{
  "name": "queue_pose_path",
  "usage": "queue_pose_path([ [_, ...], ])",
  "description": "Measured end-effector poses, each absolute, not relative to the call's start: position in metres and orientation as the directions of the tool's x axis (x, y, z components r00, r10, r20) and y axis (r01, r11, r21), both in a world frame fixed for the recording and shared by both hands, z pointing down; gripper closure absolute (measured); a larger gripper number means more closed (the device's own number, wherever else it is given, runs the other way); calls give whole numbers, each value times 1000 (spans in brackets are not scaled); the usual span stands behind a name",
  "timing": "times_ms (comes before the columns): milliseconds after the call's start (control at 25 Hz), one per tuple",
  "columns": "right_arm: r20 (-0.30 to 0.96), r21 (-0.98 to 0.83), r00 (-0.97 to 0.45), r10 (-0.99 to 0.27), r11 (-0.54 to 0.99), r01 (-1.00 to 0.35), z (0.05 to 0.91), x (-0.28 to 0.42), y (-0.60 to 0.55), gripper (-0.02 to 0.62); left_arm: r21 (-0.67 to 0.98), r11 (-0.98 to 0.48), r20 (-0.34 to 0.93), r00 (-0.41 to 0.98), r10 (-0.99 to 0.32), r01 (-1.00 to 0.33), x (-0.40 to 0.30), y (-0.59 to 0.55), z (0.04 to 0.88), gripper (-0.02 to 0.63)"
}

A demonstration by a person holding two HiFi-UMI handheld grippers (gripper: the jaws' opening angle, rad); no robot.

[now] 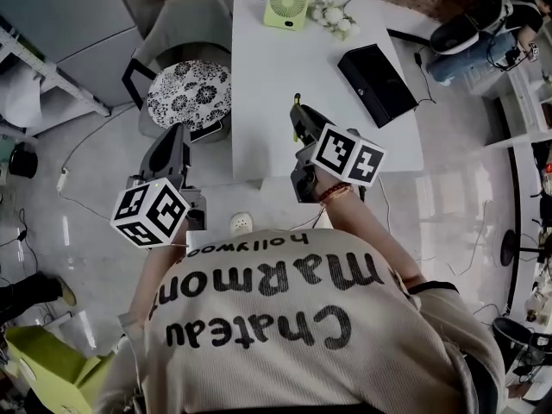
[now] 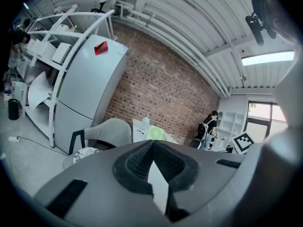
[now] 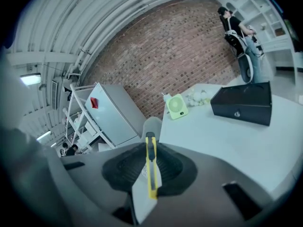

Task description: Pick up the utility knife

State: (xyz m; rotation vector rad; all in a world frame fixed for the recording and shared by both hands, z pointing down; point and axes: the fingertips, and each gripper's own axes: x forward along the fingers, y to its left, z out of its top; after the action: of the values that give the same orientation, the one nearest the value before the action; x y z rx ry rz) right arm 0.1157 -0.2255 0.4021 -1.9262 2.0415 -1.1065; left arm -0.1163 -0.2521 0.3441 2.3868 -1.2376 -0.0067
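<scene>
The utility knife (image 3: 151,167) is yellow with a dark slider. It stands on edge between the jaws of my right gripper (image 3: 150,144), which is shut on it. In the head view the right gripper (image 1: 300,124) hangs above the near edge of the white table (image 1: 276,67), and the knife's tip (image 1: 297,103) pokes out past the fingers. My left gripper (image 1: 177,138) is off the table's left side, above the floor beside a chair. In the left gripper view its jaws (image 2: 152,144) meet at the tips with nothing between them.
On the table stand a green fan (image 1: 287,5), white flowers (image 1: 335,14) and a black box (image 1: 377,83). A grey chair with a patterned cushion (image 1: 188,93) stands left of the table. A fridge (image 2: 85,89) and shelves line the brick wall. A person (image 3: 236,32) stands far back.
</scene>
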Motion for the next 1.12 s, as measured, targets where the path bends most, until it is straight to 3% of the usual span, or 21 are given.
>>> queue_pose_path([
  [560,222,-578,-178,-959,17,-816,340,157,-189,528,352,-484,163,561,-811,-801,-88,-209,318,606],
  [1120,132,-425,-207,-969,133,-895,303,163,-150,526,325,-461,132,523,-842,-825,-79,-162,293,606],
])
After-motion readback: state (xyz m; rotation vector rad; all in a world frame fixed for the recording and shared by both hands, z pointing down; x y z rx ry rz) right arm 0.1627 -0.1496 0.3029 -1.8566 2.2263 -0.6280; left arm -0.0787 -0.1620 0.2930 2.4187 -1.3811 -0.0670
